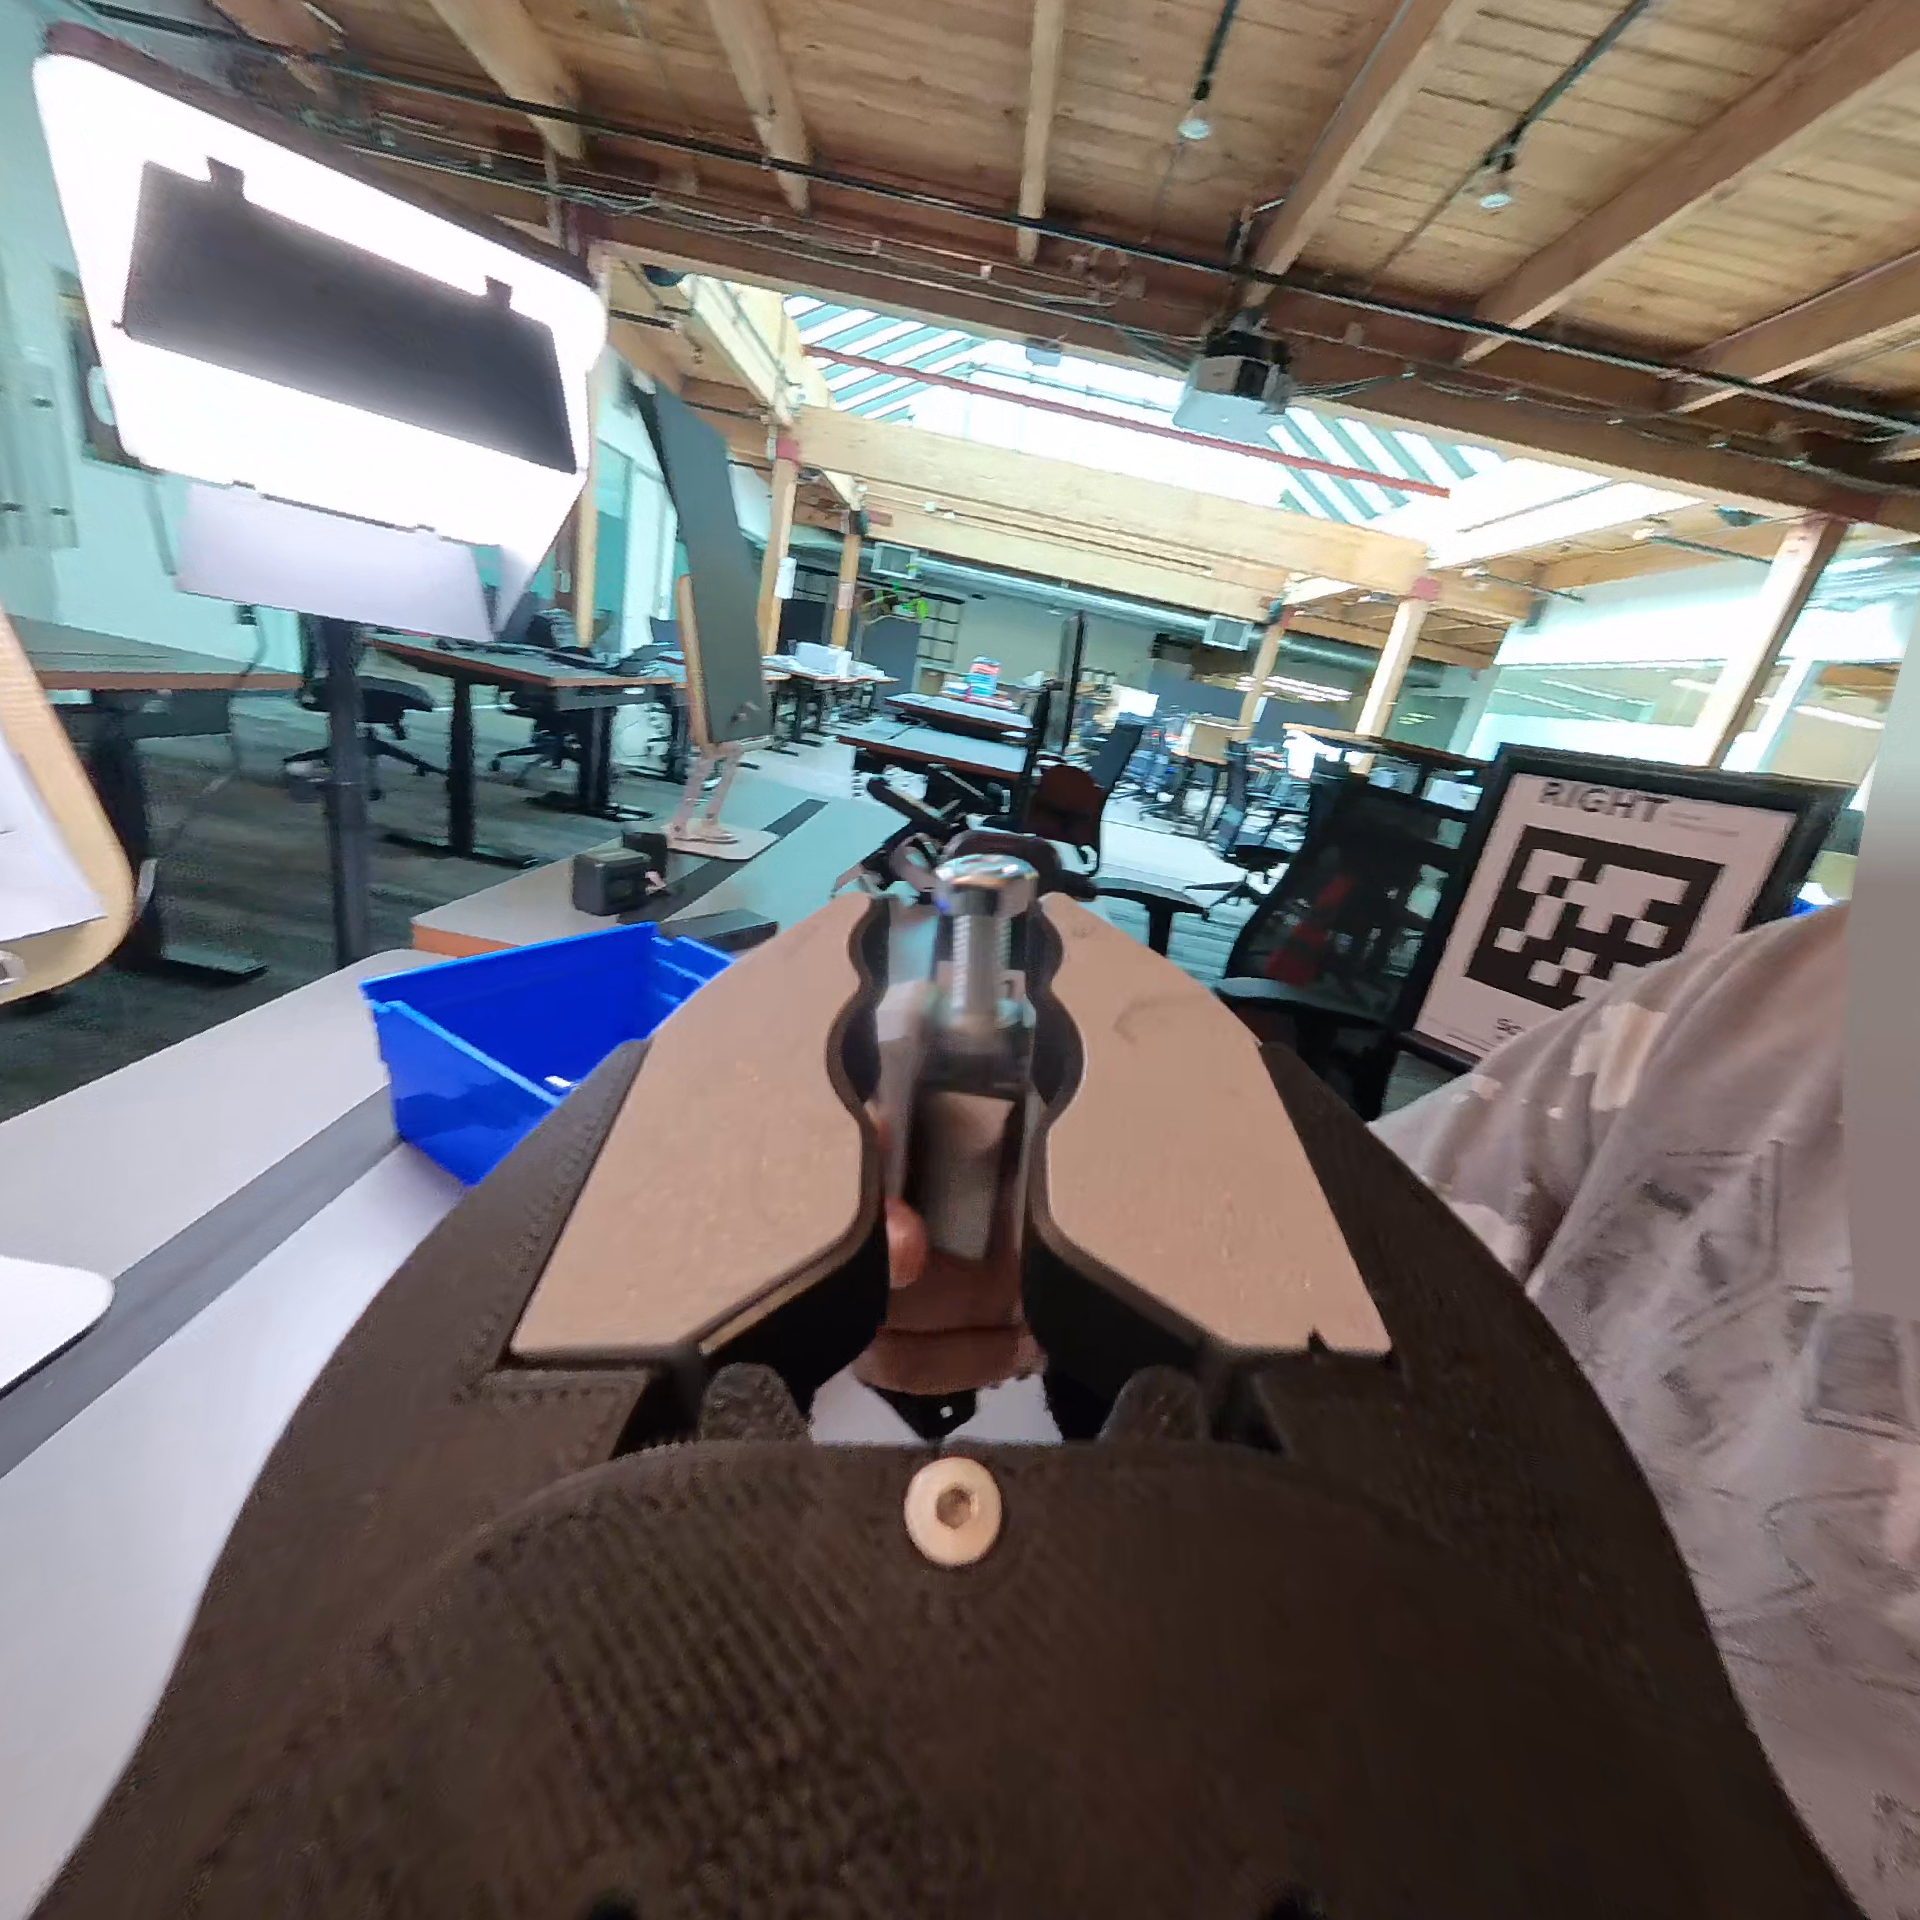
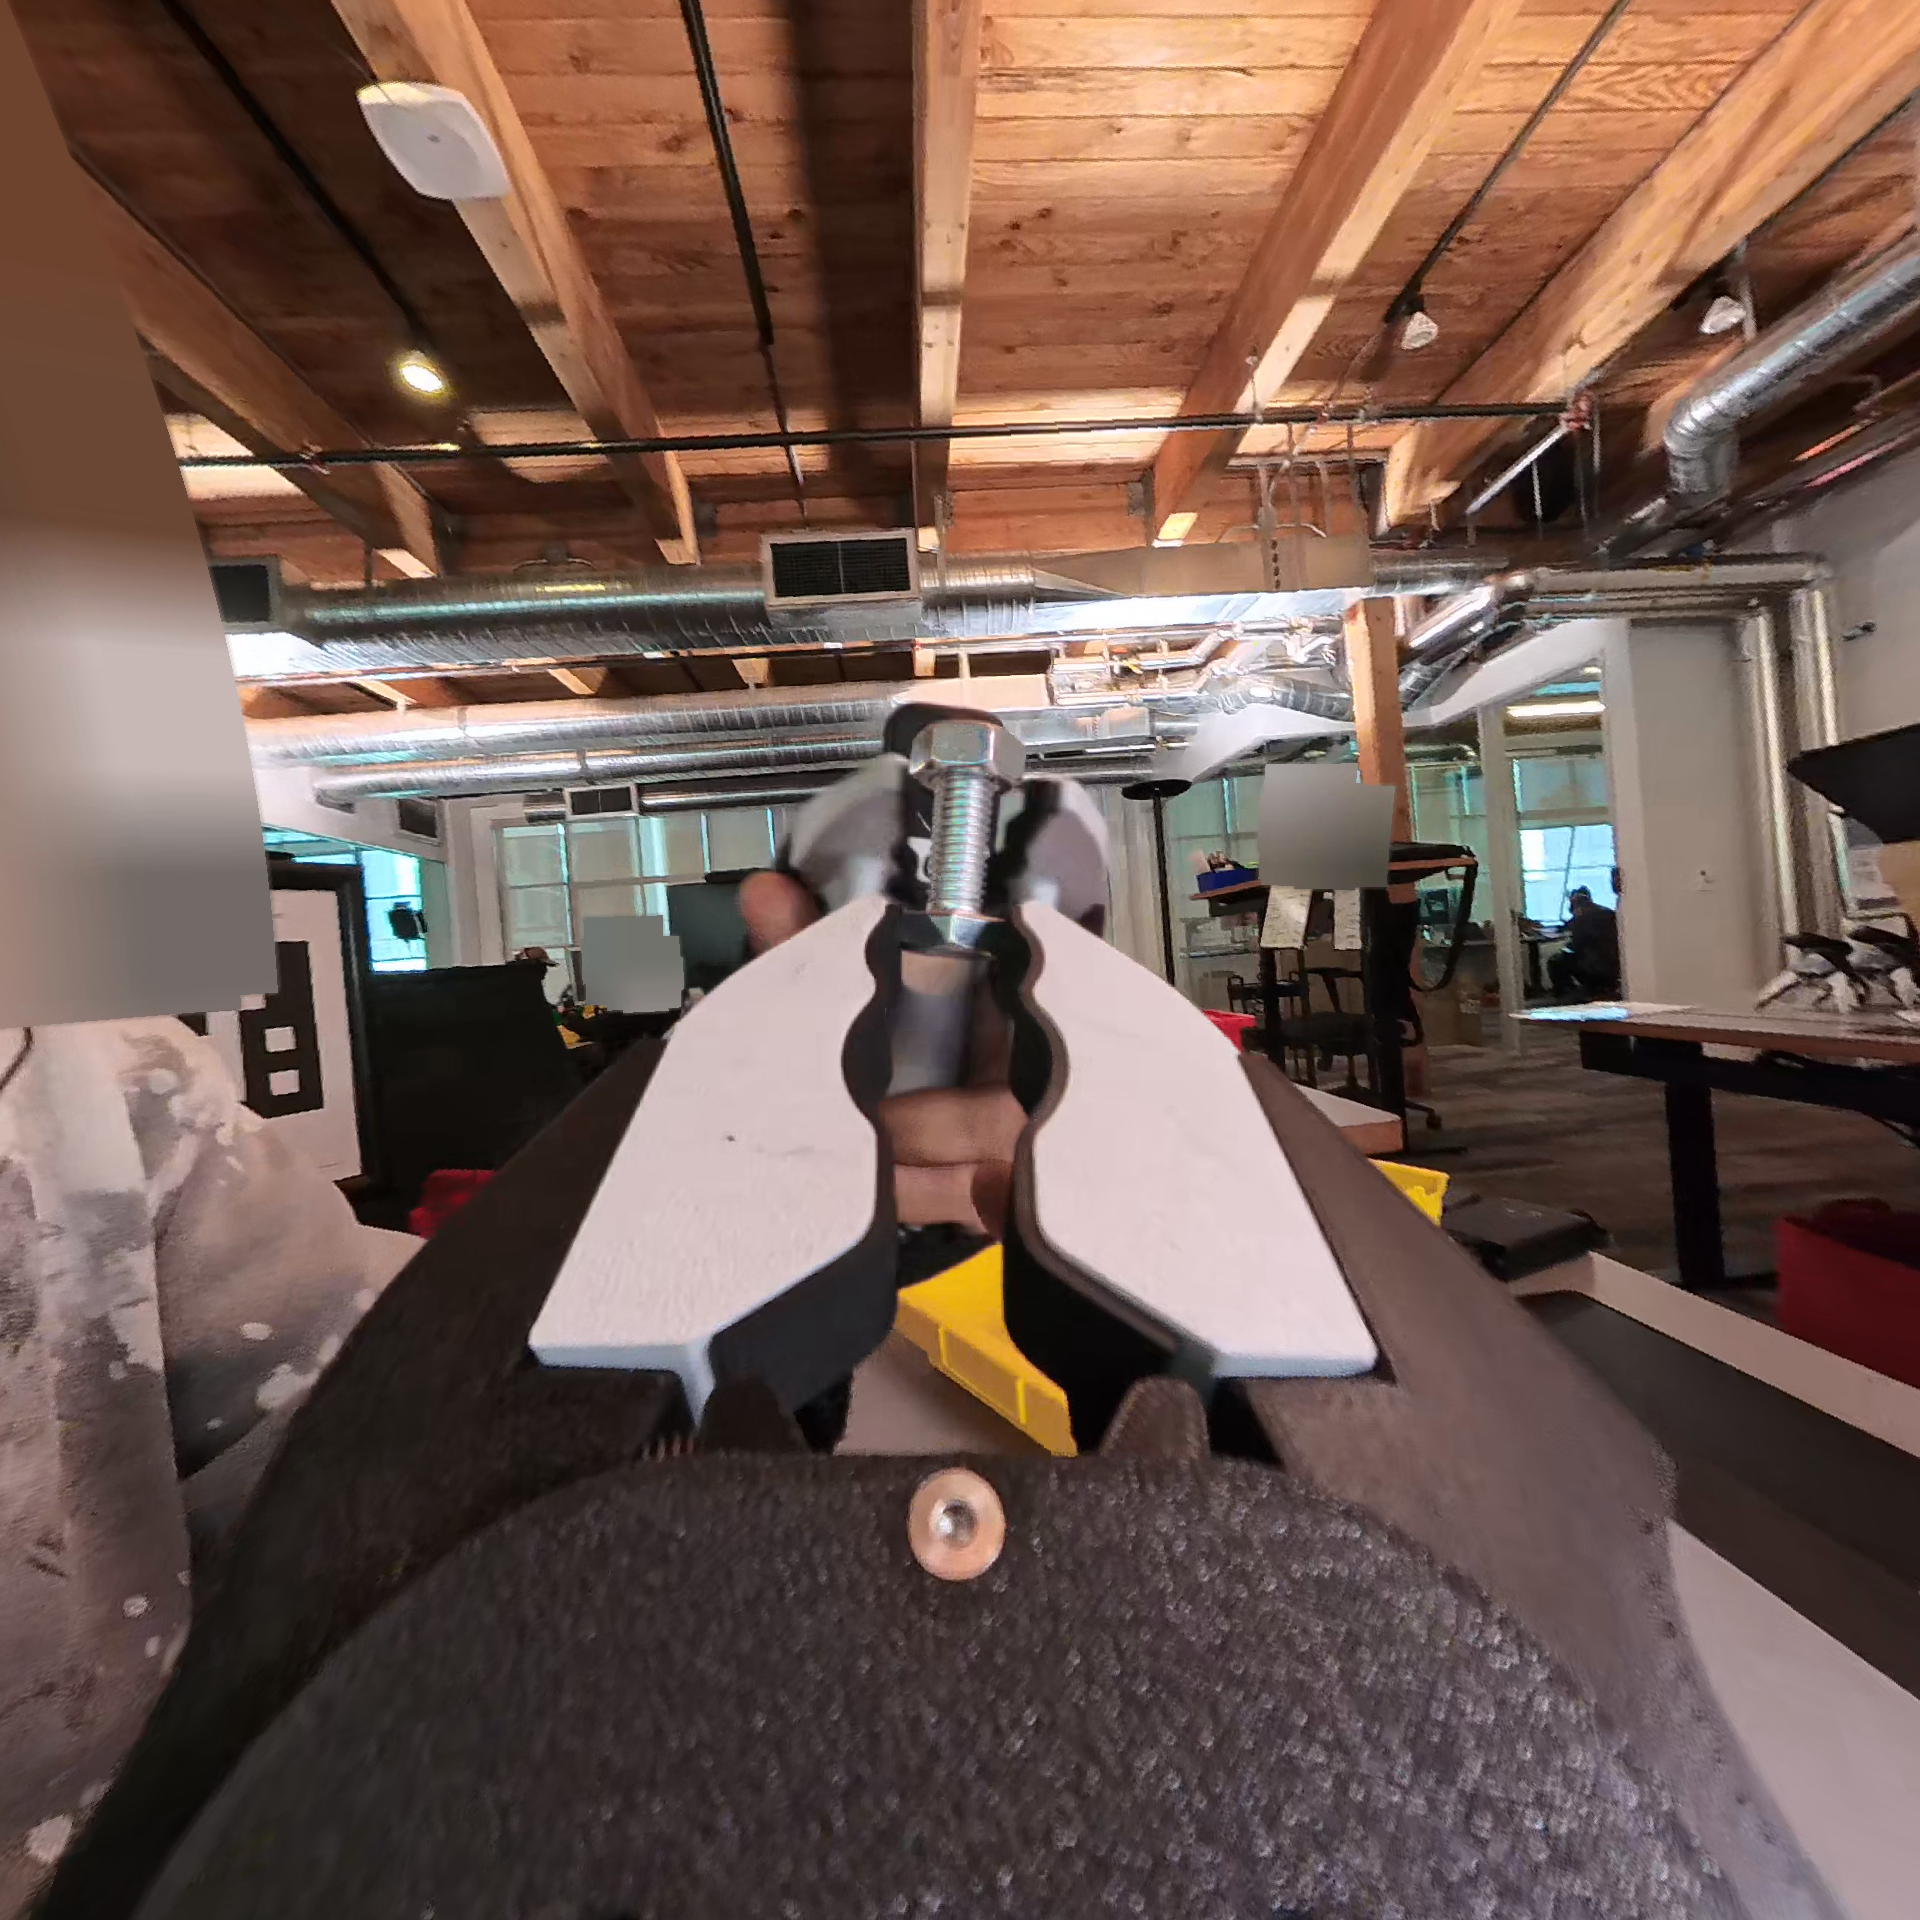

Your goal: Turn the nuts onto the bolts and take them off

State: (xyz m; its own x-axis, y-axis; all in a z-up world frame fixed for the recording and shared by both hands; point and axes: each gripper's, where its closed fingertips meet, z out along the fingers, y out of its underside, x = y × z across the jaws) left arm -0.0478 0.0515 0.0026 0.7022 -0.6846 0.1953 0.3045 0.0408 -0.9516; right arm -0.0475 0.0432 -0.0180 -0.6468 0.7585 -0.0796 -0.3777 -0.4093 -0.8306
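The bolt (image 2: 954, 831) lay straight ahead of the right gripper (image 2: 951, 909), its long axis running along the fingers and away from the camera, with the hex head at the far end and the threads bare between head and fingertips. The right gripper's fingers were drawn close together, and their tips appeared to pinch the nut (image 2: 951, 928) sitting low on the threads; a smooth metal length ran back between the fingers behind it. The left gripper (image 1: 961, 914) was likewise pressed nearly together around a bolt (image 1: 966, 966) lying along its own fingers, and whether that was the same bolt could not be told. Both grippers were raised well off the table (image 1: 156, 1122) and met tip to tip, so neither was clearly the nearer. Any turning would probably have to run about that shared axis, and a slight tilt risked binding the threads. A blue bin (image 1: 468, 1039) sat below to the left, a yellow bin (image 2: 977, 1340) showed under the right fingers, and the person's sleeve (image 1: 1662, 1247) lay just beside the work; nothing stood between the tips.
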